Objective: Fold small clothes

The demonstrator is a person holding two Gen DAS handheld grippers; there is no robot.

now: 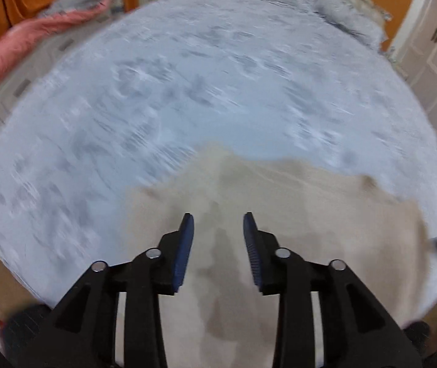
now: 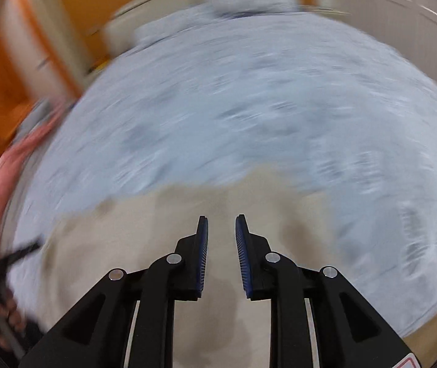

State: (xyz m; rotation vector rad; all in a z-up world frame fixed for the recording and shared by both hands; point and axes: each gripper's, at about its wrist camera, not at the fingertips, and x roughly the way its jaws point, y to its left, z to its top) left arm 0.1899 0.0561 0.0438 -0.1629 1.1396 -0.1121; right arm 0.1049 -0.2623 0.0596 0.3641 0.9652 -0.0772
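Left tongs (image 1: 218, 216): blue pads apart, nothing between them, poised over the cloth.
Right tongs (image 2: 221, 218): narrow gap, gripping nothing.
Beige flat cloth garment (image 1: 295, 214): spread on the bed's near edge, under both tongs.
Bed with pale blue patterned cover (image 1: 203, 92): blurred.

A beige garment (image 1: 295, 214) lies flat (blurred) on the bedspread (image 1: 203, 92).

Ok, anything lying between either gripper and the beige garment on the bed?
Nothing visible. The beige garment lies flat on the blue bedspread, directly under the open left gripper and right gripper; no object sits between.
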